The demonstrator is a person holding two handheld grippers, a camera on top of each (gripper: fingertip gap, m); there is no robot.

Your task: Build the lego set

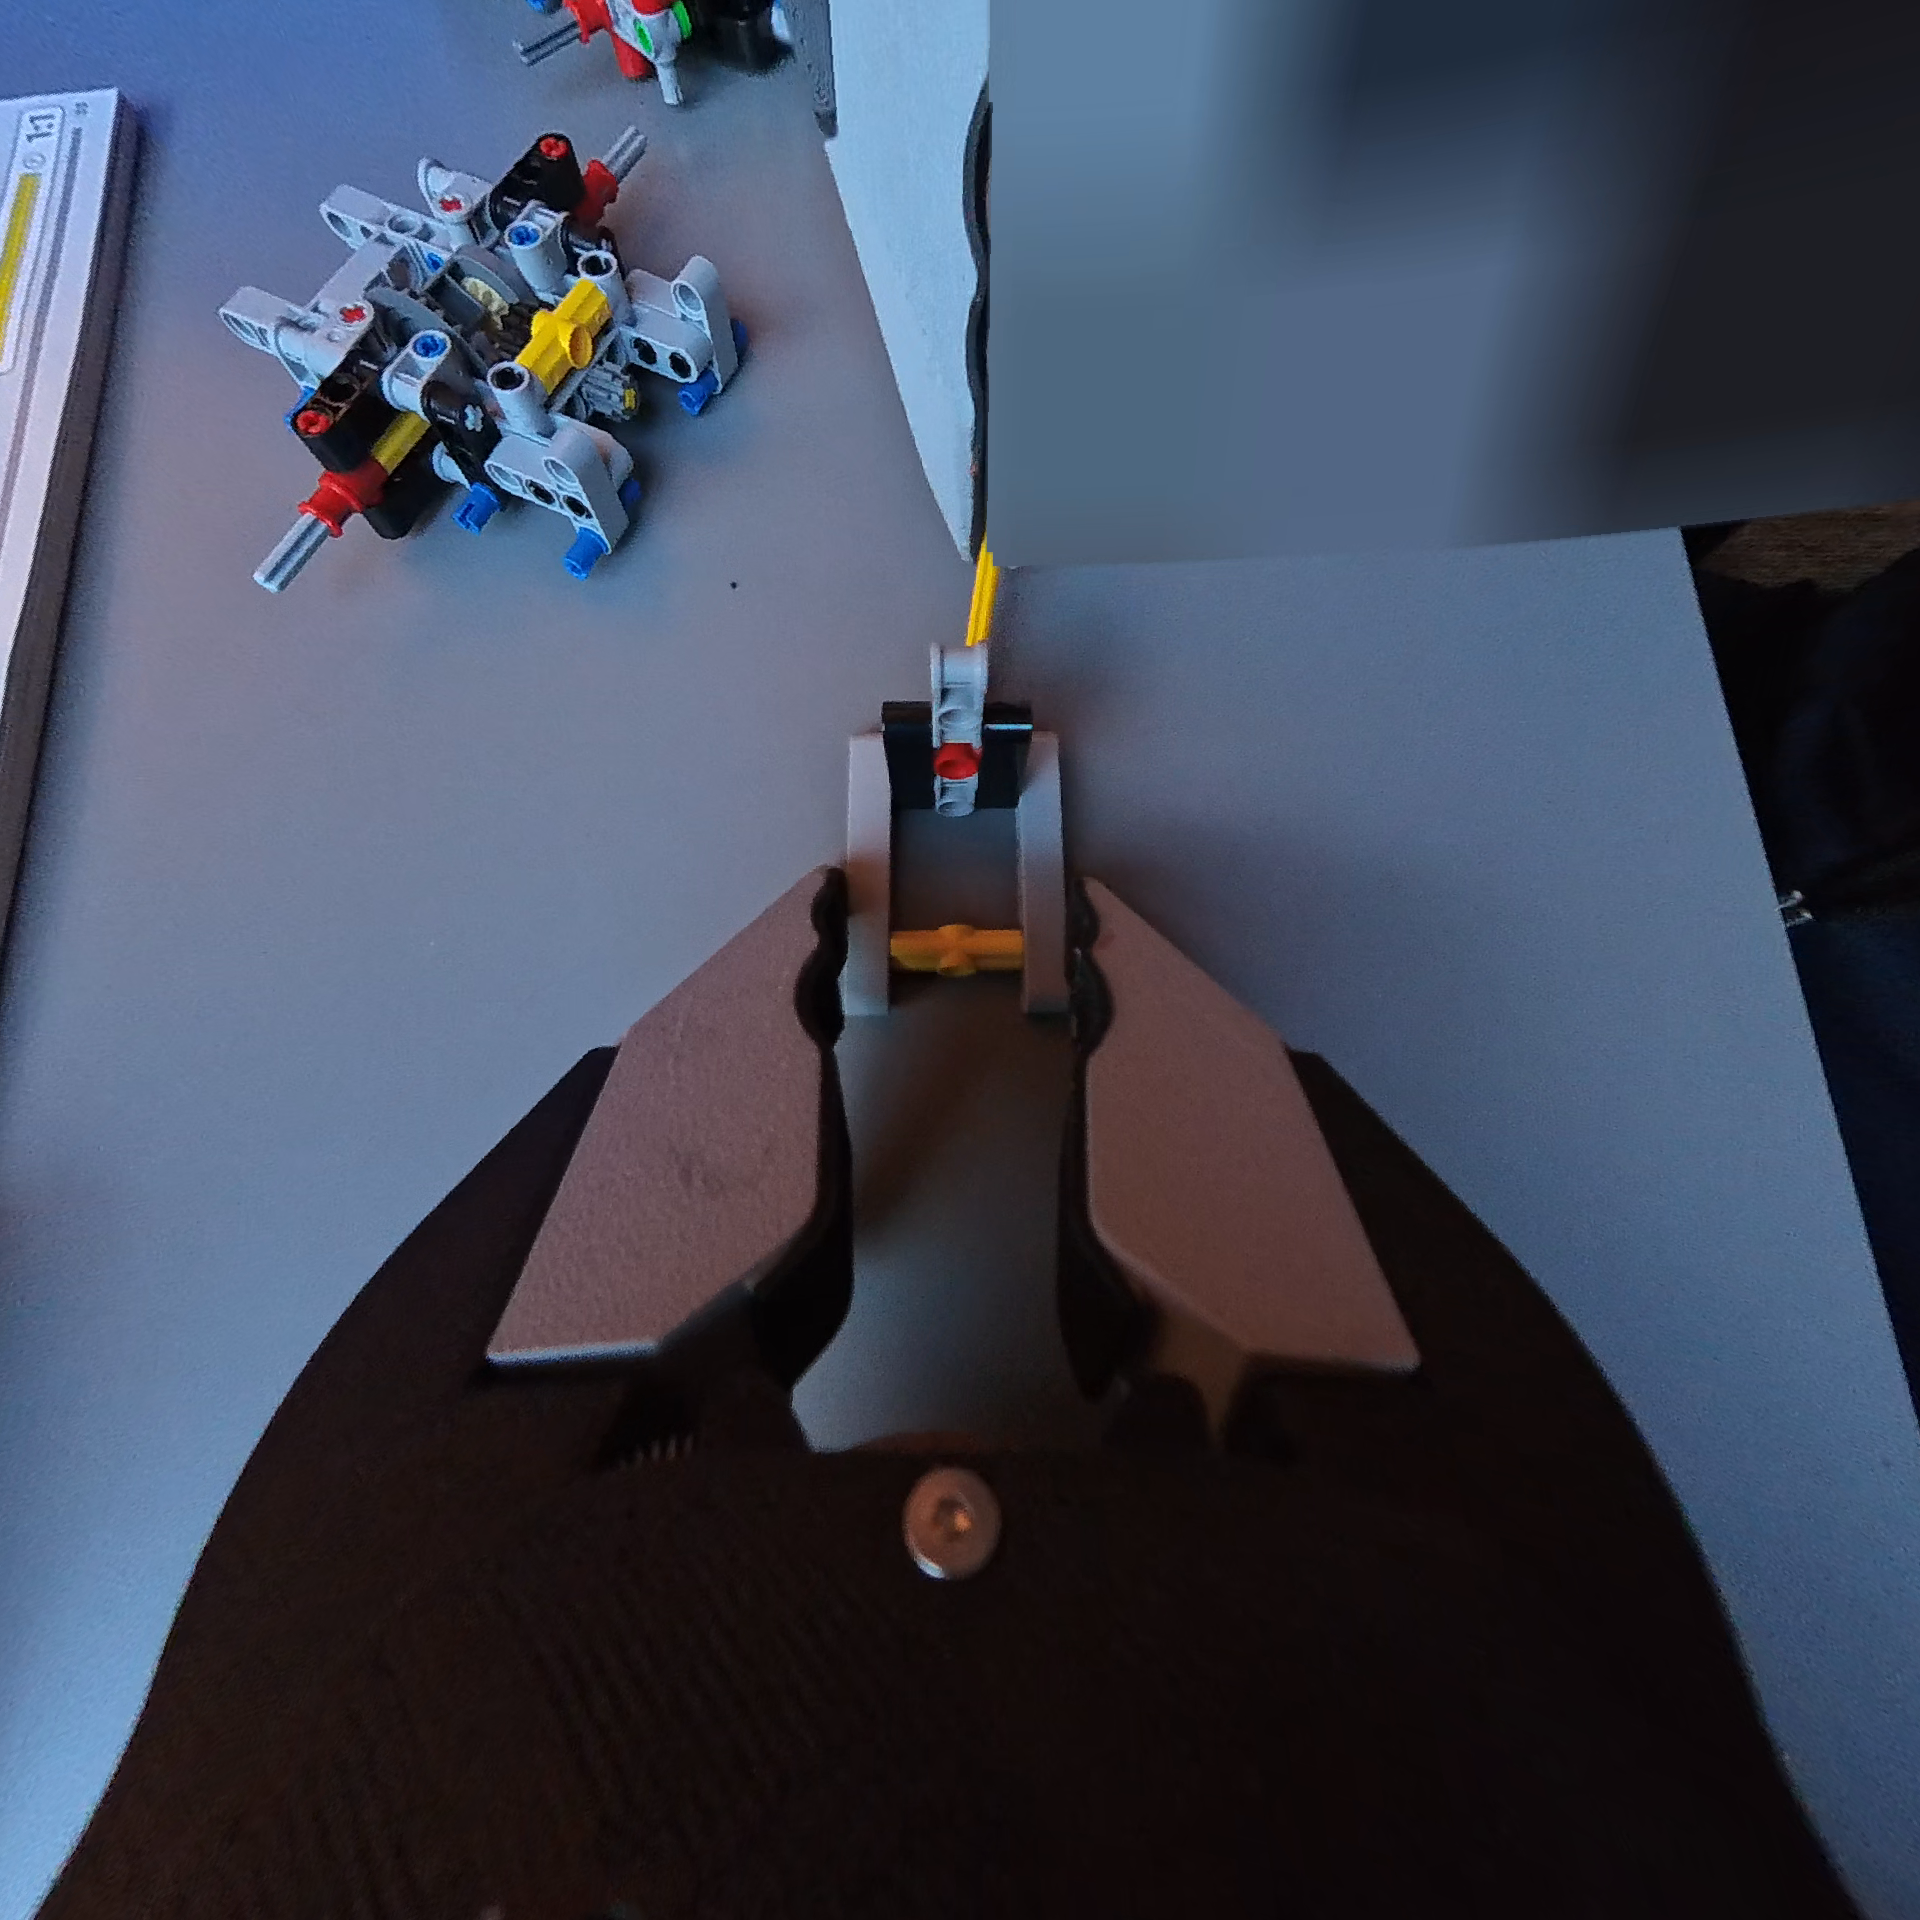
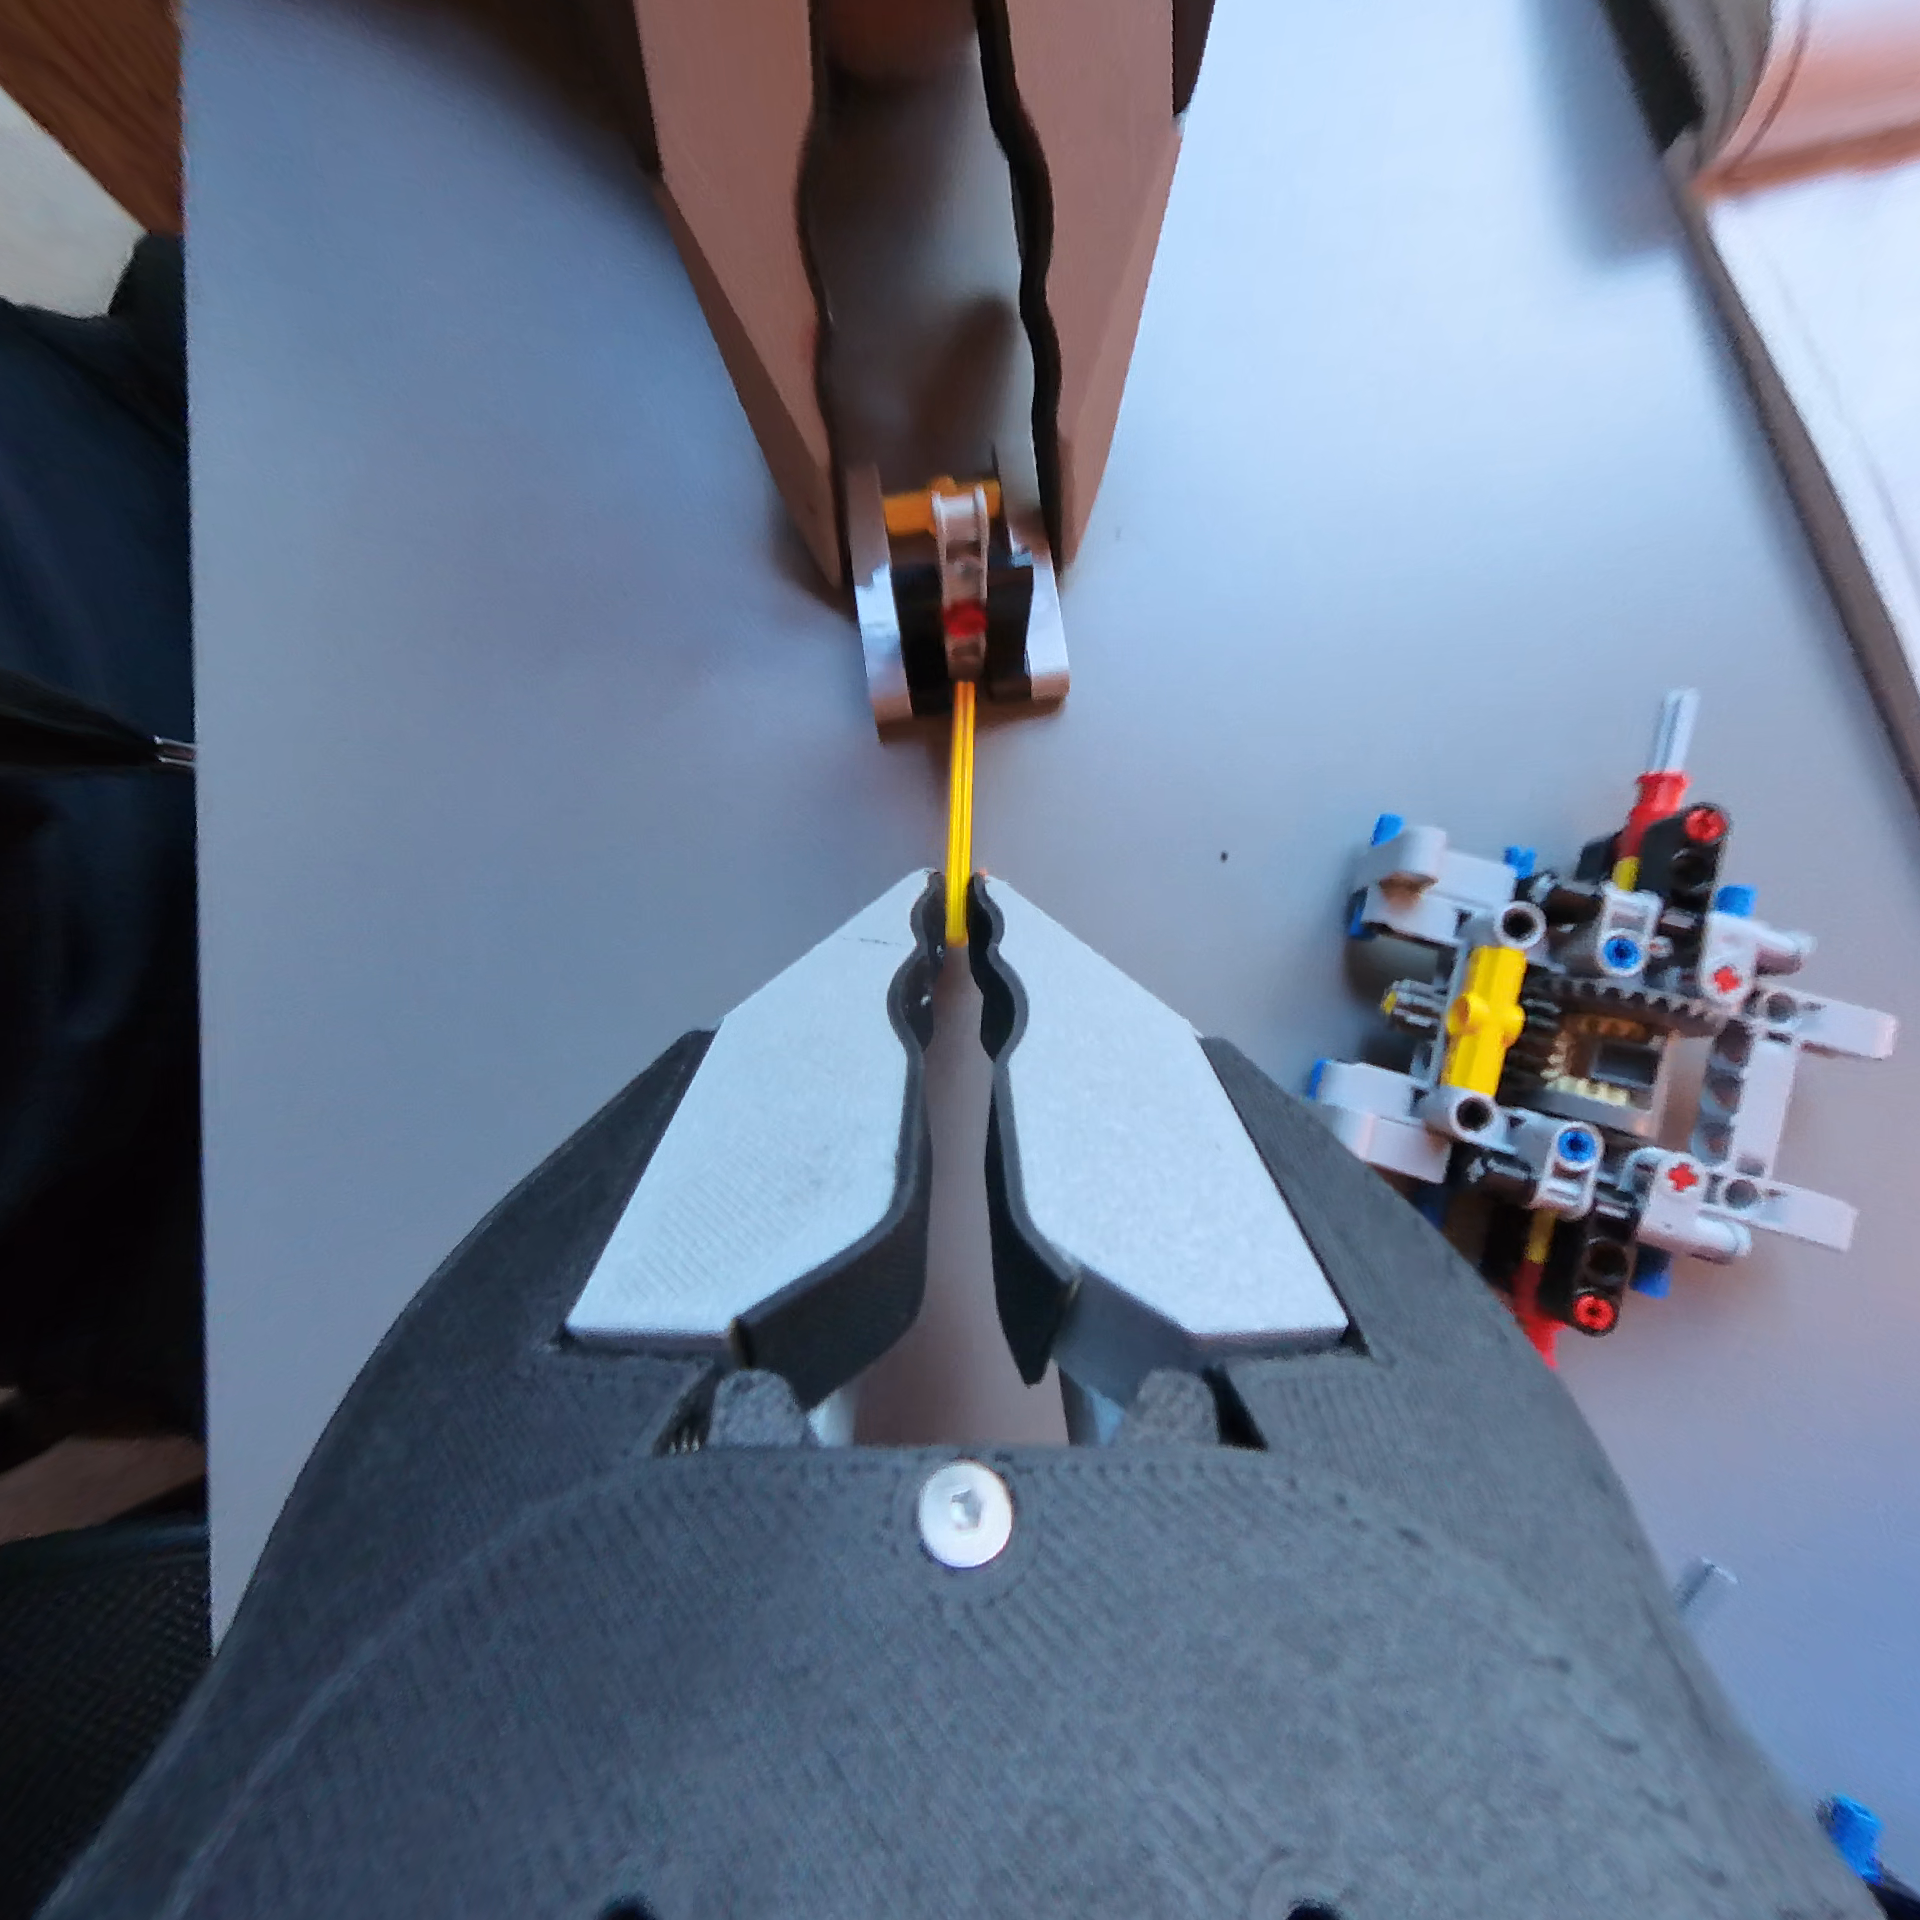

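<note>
- On the grey table (image 1: 520, 831), the left gripper (image 1: 956, 935) has its jaws partly open around a small brick frame (image 1: 871, 831): two light-grey side arms, a black cross block at the far end, an orange-yellow cross connector (image 1: 956, 948) spanning the near end.
- Left pads (image 1: 826, 956) sit right against the outer faces of the two grey arms. It looks like a clamp, though the edges are soft in the left wrist view, so firm contact on both sides is probable rather than certain. The right wrist view shows the same: frame (image 2: 961, 613) wedged between the far fingers.
- An upright grey pin piece with a red stud (image 1: 958, 761) stands at the centre of the black block.
- The right gripper (image 2: 956, 914) is closed down to a sliver at its tips, pinching the near end of a thin yellow axle (image 2: 961, 790).
- The axle runs straight from the right tips to the base of the grey pin piece on the frame; the far end meets it at the black block.
- The two grippers face each other, with the axle bridging them.
- A larger multi-colour brick assembly (image 2: 1590, 1039) lies on the table well apart, to the right gripper's right.
- A second small brick cluster (image 1: 644, 42) sits at the top edge of the left wrist view; a printed booklet (image 1: 42, 364) lies at its left edge.
</note>
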